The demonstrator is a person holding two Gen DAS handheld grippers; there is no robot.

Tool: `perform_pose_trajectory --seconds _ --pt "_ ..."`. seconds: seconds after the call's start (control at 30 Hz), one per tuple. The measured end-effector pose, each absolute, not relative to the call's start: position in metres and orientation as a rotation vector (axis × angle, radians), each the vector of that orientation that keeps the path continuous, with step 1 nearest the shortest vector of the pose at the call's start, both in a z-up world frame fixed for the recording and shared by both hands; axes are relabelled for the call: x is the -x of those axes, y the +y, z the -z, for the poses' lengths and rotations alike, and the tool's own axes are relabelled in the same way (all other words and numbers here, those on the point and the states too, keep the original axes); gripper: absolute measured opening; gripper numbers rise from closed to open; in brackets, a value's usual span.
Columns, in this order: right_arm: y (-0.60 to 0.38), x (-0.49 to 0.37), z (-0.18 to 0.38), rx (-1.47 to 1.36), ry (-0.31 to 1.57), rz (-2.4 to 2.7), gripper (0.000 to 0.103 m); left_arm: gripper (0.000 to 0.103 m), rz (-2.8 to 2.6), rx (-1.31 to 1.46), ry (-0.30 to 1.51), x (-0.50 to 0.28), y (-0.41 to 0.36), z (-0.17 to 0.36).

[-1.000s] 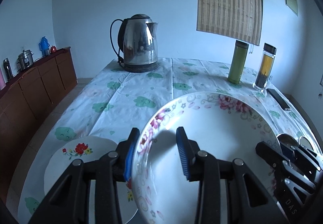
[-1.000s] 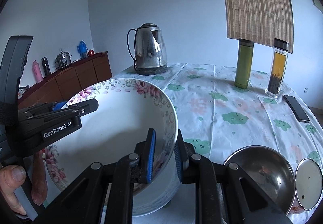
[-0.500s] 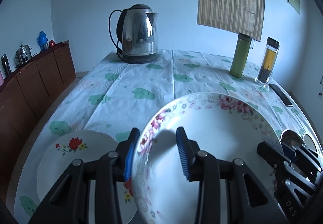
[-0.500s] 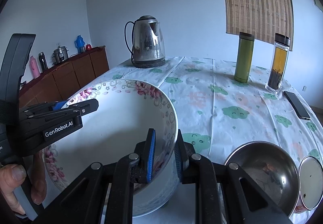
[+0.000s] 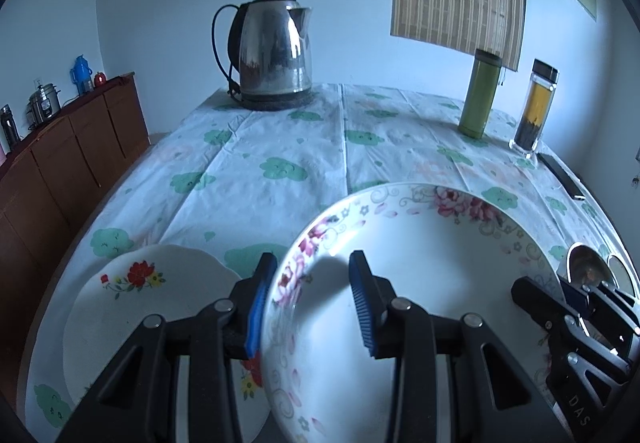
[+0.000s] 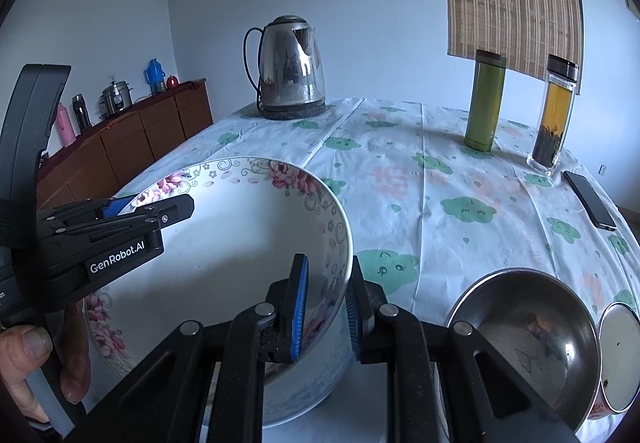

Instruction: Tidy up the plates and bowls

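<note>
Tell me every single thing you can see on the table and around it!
floral bowl: 1, white with pink flowers, near edge, held by both grippers
flower plate: 1, white with red flower, left of the bowl
steel bowl: 1, silver, right of the floral bowl
kettle: 1, silver, far left corner
flask: 1, green, far right
tea bottle: 1, clear with amber liquid, beside the flask
phone: 1, black, right edge
tablecloth: 1, white with green clouds
sideboard: 1, brown, left wall
left gripper: black, blue pads, astride the rim
right gripper: black, blue pads, shut on the rim
</note>
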State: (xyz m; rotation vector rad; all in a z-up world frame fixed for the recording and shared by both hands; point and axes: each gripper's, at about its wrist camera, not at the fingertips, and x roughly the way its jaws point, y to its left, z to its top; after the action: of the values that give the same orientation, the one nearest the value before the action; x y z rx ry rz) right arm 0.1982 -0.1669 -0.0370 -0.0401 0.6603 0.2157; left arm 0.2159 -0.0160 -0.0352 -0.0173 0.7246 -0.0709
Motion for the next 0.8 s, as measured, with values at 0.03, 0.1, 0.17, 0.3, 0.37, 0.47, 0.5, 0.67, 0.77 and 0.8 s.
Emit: perform_pose_trajectory --seconds 0.03,0.1,0.17,0.3,0.37,0.47,0.5,0.67,0.77,0.8 --pt "-0.167 -0.199 0.038 0.042 0.667 -0.214 0.020 0.036 0.072 0.017 0.730 -0.216 -0.016 0.037" --pt "-0.167 -0.200 0.040 0.045 0.672 -0.212 0.020 0.036 0.072 0.012 0.734 -0.216 -0.018 0.037" --pt "-0.166 -0.199 0.040 0.048 0.674 -0.210 0.020 0.036 0.071 0.009 0.735 -0.217 -0.018 0.038" --pt "-0.166 -0.200 0.042 0.052 0.683 -0.208 0.020 0.036 0.069 0.005 0.747 -0.217 -0.018 0.041" --pt "-0.166 -0.200 0.043 0.057 0.688 -0.206 0.020 0.036 0.066 -0.004 0.754 -0.218 -0.019 0.043" --pt "-0.166 -0.201 0.045 0.061 0.696 -0.202 0.020 0.036 0.068 -0.013 0.760 -0.217 -0.021 0.045" --pt "-0.167 -0.201 0.045 0.061 0.698 -0.200 0.020 0.036 0.068 -0.016 0.762 -0.218 -0.022 0.045" --pt "-0.167 -0.202 0.046 0.063 0.703 -0.196 0.020 0.036 0.069 -0.021 0.765 -0.218 -0.022 0.046" --pt "-0.167 -0.203 0.047 0.066 0.711 -0.197 0.020 0.036 0.067 -0.023 0.771 -0.219 -0.022 0.048" --pt "-0.167 -0.203 0.048 0.068 0.713 -0.197 0.020 0.036 0.067 -0.025 0.772 -0.219 -0.023 0.048"
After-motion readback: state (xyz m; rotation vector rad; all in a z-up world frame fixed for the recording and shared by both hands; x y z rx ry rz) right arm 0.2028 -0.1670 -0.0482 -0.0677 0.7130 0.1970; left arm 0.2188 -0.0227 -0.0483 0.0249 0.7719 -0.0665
